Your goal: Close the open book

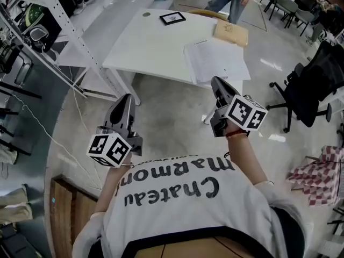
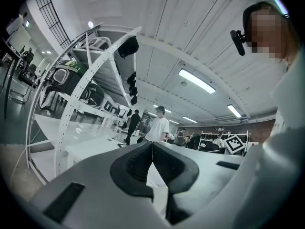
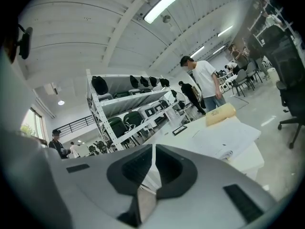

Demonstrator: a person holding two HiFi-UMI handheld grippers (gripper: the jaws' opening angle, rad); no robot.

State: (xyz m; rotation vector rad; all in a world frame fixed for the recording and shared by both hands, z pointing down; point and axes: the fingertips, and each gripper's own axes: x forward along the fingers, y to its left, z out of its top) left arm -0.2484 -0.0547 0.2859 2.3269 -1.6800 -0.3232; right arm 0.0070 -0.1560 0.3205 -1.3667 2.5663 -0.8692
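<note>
The white table [image 1: 141, 46] bears the open book [image 1: 216, 59]. The left gripper [image 1: 127, 98] and right gripper [image 1: 217, 81], both pressed together and empty, hang short of it. Likely the approach; next, reach its cover.

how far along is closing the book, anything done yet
Nothing done yet: the white open book lies flat, pages up, on the white rectangular table. In hand: nothing; the left claw and right claw are both shut and empty, clear of the book. Left: reach the book and fold one half over.

Book [image 1: 215, 59] matt paper; floor [image 1: 177, 117] glossy, smooth.
</note>
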